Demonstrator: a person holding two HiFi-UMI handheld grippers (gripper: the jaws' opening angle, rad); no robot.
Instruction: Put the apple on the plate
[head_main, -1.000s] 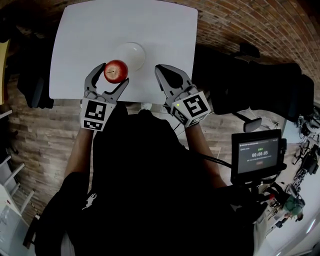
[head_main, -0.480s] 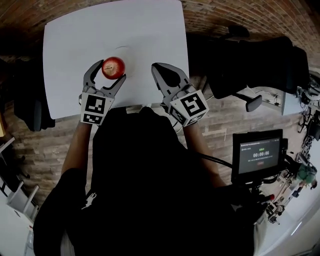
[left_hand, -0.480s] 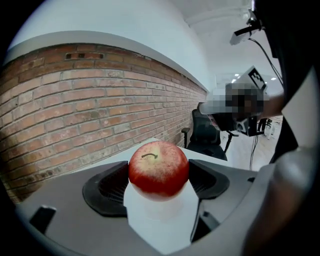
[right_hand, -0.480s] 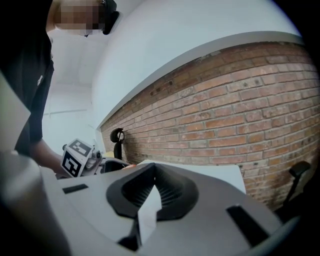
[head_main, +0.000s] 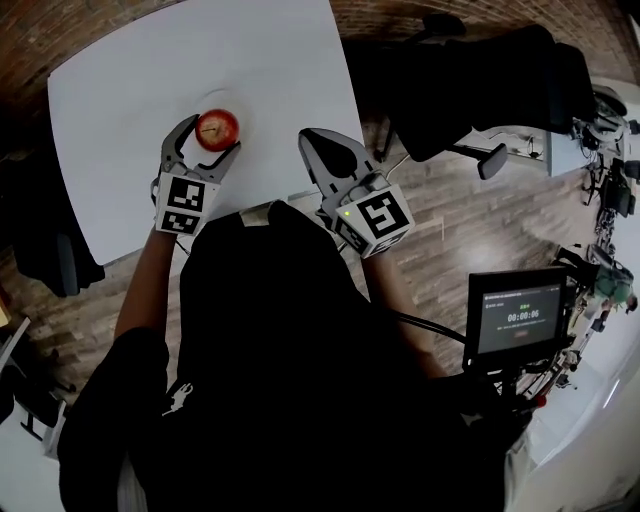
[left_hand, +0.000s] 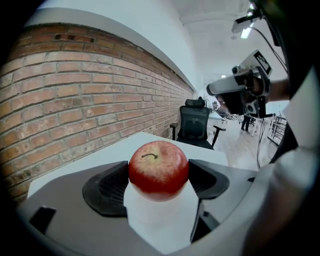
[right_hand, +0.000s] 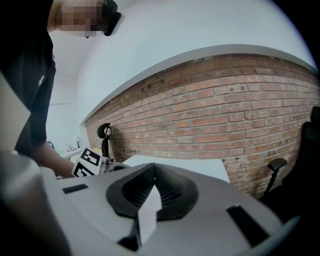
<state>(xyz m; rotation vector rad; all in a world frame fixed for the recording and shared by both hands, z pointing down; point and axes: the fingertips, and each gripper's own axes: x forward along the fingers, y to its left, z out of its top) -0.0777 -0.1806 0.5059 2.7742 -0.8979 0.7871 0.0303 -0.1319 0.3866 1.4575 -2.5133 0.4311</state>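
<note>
A red apple (head_main: 216, 128) (left_hand: 159, 167) sits between the two fingers of my left gripper (head_main: 212, 135) (left_hand: 158, 184), which is shut on it. The apple hangs over the white table (head_main: 120, 80), above a white plate whose faint rim (head_main: 222, 95) barely shows against the tabletop. In the left gripper view the plate is hidden. My right gripper (head_main: 312, 142) (right_hand: 150, 187) is near the table's front edge, to the right of the apple. It is shut, with nothing between its black pads.
Black office chairs (head_main: 470, 80) stand to the right of the table on a wooden floor. A screen on a stand (head_main: 518, 318) is at the lower right. Another dark chair (head_main: 40, 250) stands at the left. A brick wall (left_hand: 75, 90) runs behind the table.
The left gripper has carried the apple forward from beside the plate to over it. The head view has swung, so the table now sits further left.
</note>
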